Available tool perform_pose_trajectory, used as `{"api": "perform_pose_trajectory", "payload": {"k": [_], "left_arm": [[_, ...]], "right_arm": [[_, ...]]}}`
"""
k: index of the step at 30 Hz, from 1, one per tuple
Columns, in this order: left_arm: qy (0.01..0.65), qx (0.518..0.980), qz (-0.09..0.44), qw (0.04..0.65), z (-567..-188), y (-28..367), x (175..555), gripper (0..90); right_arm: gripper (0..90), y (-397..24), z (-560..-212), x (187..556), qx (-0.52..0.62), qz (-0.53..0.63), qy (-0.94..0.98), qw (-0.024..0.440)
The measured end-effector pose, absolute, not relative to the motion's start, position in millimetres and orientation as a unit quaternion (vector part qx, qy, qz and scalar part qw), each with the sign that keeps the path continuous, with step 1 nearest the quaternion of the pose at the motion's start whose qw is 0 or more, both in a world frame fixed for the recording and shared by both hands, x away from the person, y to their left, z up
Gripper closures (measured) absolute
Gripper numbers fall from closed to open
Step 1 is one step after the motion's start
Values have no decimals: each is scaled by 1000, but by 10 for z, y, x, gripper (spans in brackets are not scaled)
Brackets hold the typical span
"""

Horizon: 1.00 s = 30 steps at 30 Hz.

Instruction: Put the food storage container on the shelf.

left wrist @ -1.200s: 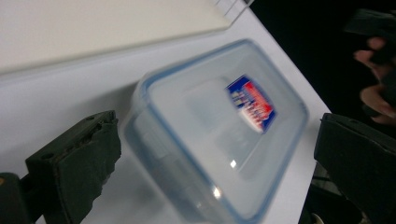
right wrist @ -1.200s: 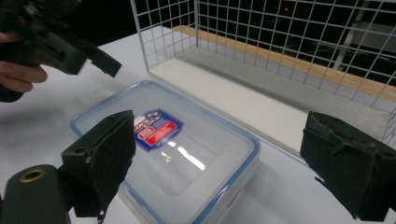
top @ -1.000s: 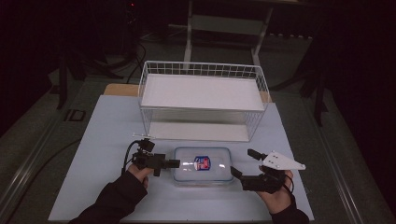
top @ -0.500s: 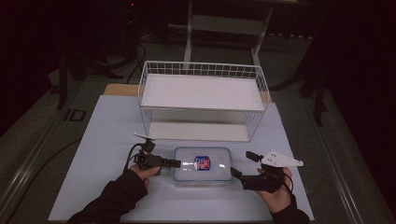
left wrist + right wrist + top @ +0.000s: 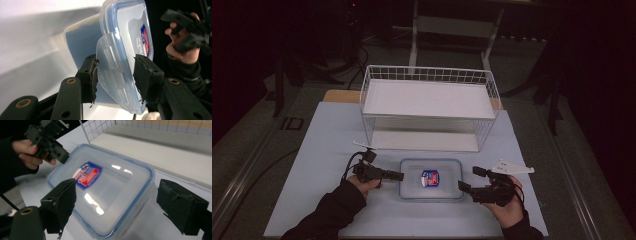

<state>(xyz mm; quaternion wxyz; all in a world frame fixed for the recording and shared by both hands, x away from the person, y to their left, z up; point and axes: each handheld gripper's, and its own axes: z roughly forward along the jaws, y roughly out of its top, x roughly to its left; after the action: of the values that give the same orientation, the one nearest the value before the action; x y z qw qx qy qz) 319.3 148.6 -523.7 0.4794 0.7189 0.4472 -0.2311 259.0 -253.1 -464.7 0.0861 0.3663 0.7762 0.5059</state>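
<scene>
A: Box position? Log it.

B: Clear plastic, blue-edged lid, red and blue label on top. Flat on the desk, near the front edge, between the two hands. A white wire basket stands behind it, apart from it.

A: Left gripper?

B: Held level, pointing at the box's left end. In the left gripper view its jaws stand either side of the lid's side flap. One pad looks to touch the flap; the other pad sits just off the lid edge. Partly open, not clamped.

A: So no hold yet?

B: None that I can confirm. The flap lies in the gap, nothing more.

A: Right gripper?

B: Just beside the box's right end, aimed at it. In the right gripper view the jaws are spread wide, the box's near corner lying between and beyond them. Pads carry nothing and touch nothing.

A: Hands?

B: Left hand and right hand each grip a handle, dark sleeves coming in from the bottom. A grey plate sits on top of the right gripper.
</scene>
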Motion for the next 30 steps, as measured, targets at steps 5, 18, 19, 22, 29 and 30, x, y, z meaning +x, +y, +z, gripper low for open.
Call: {"api": "perform_pose_trajectory", "payload": {"k": [5,18,19,22,29,30], "left_arm": [[417,738,-206,489,-5194,1483,3120,560],[377,763,-167,497,-5124,1484,2944,584],[378,763,-164,499,-5122,1481,2929,584],[368,770,-152,499,-5107,1474,2895,585],[362,774,-138,501,-5093,1466,2841,585],[363,773,-137,501,-5094,1466,2834,585]], "right_arm": [[162,-2584,-4701,2680,388,499,773,52],[259,-2598,-4943,2817,416,484,767,-61],[297,-2600,-4953,2819,413,484,768,-67],[345,-2595,-4969,2811,416,479,769,-79],[453,-2593,-5002,2810,412,464,780,-89],[477,-2605,-5001,2809,410,464,780,-89]]}}
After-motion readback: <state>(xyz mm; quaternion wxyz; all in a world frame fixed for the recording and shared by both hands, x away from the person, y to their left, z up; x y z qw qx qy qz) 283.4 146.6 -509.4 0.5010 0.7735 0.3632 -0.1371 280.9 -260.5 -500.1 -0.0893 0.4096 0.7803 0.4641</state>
